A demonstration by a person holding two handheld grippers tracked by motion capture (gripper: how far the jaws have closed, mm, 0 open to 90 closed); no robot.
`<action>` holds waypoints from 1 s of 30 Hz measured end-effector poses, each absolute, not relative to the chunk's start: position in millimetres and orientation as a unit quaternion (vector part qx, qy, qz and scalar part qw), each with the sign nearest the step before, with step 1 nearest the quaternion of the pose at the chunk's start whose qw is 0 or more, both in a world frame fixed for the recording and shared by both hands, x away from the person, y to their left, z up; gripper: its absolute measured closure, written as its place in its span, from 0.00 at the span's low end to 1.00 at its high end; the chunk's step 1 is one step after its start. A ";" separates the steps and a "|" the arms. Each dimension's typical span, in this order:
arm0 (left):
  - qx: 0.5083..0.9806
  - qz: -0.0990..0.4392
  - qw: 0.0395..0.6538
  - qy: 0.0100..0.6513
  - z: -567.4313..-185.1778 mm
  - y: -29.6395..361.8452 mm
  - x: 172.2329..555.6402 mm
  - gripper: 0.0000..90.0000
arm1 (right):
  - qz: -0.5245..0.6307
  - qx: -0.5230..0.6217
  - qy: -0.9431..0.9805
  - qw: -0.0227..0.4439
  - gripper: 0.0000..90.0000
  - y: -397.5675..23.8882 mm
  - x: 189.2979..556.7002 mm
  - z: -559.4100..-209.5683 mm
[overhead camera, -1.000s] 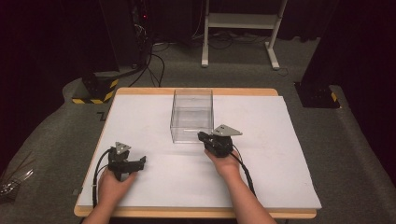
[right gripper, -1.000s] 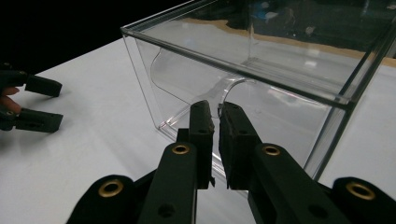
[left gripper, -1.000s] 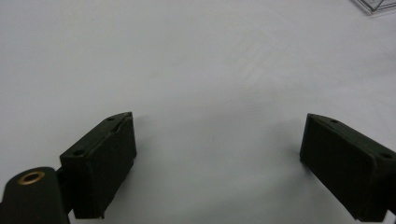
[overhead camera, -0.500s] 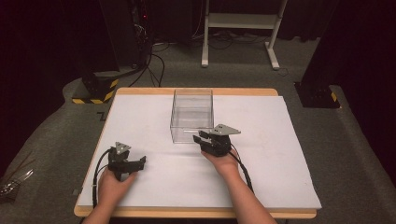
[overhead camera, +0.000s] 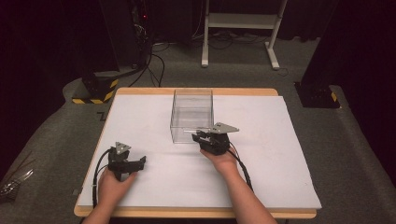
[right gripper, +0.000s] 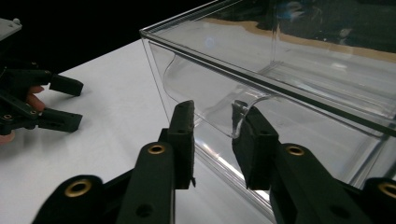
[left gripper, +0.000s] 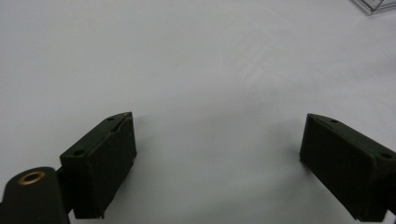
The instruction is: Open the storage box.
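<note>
A clear plastic box (overhead camera: pixel 191 114) stands open-topped on the white table sheet (overhead camera: pixel 280 154), near the middle. My right gripper (overhead camera: pixel 197 136) is at the box's near wall, its grey plate on top. In the right gripper view its jaws (right gripper: pixel 212 109) stand a little apart around a curved clear flap (right gripper: pixel 196 84) on that wall of the box (right gripper: pixel 303 70); the flap's edge touches the right-hand jaw and the other jaw is off it. My left gripper (overhead camera: pixel 140 162) rests low at the front left, open, with only bare white sheet between its jaws (left gripper: pixel 217 135). It appears again, farther off, as the left gripper (right gripper: pixel 63 102).
Behind the table stand a white frame's legs (overhead camera: pixel 238 28), a black-and-yellow striped base (overhead camera: pixel 95 88) with cables, and a dark block (overhead camera: pixel 317 93) on the floor at the right. The sheet's right half is bare.
My right gripper has shifted slightly left and forward, up against the box's near wall. The left gripper has stayed put.
</note>
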State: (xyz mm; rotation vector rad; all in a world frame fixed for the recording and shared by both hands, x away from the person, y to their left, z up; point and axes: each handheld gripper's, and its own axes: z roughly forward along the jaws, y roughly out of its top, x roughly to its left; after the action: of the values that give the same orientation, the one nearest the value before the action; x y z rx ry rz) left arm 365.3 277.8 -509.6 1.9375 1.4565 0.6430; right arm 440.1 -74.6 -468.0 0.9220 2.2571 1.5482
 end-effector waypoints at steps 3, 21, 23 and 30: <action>0.734 0.243 0.312 0.552 -509.6 277.6 365.2 0.12 | 0.535 0.313 0.775 0.123 0.83 -76.6 440.4 -467.9; 0.734 0.244 0.312 0.552 -509.6 277.6 365.2 0.12 | 0.544 0.306 0.773 0.113 0.89 -85.7 434.3 -469.7; 0.734 0.244 0.312 0.552 -509.6 277.7 365.2 0.12 | 0.546 0.299 0.775 0.110 0.89 -84.3 430.0 -468.7; 0.734 0.244 0.312 0.552 -509.6 277.6 365.2 0.12 | 0.547 0.296 0.775 0.112 0.90 -86.9 423.3 -469.6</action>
State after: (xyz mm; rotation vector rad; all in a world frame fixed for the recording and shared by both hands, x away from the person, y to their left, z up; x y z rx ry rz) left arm 365.2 277.6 -509.6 1.9359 1.4575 0.6430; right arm 423.3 -86.9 -469.6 0.8676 2.2750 1.6065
